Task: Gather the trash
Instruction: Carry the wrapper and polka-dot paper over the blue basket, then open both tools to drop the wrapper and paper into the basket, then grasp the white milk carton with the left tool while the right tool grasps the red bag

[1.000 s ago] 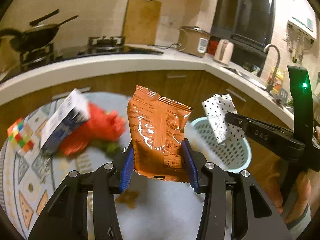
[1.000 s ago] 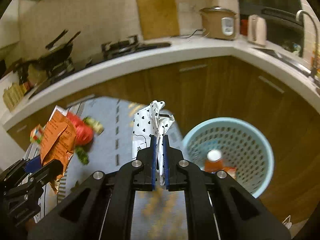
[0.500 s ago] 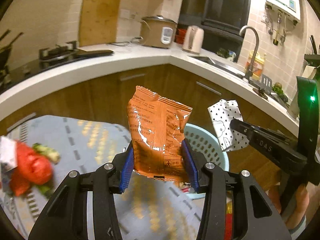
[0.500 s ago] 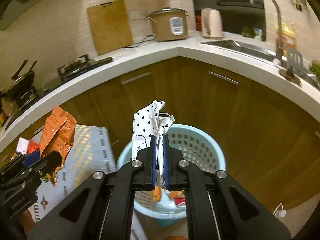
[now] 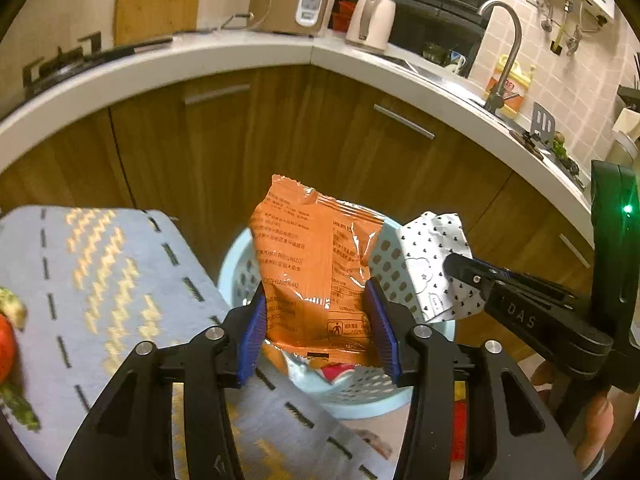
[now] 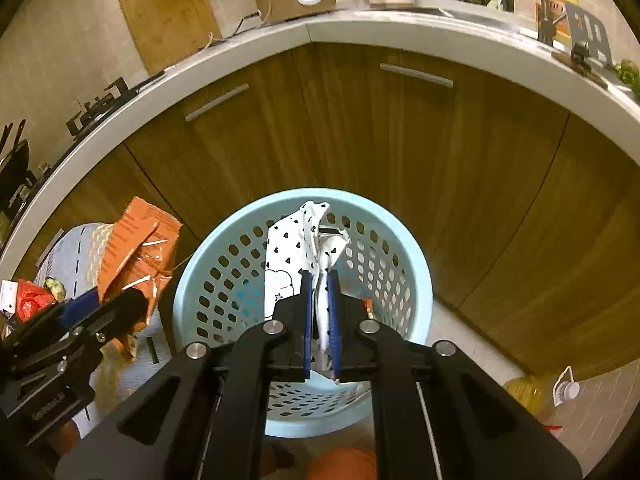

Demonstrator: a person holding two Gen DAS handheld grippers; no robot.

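Left gripper (image 5: 318,320) jaws clamp orange snack bag (image 5: 316,268); right gripper (image 6: 320,312) jaws pinch white heart-print wrapper (image 6: 296,248), both over blue basket (image 6: 224,240).

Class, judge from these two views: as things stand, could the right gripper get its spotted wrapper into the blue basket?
Probably yes. The right gripper holds the spotted wrapper over the blue basket, whose open mouth shows nothing across it. The left gripper with its orange packet stays off to the side.
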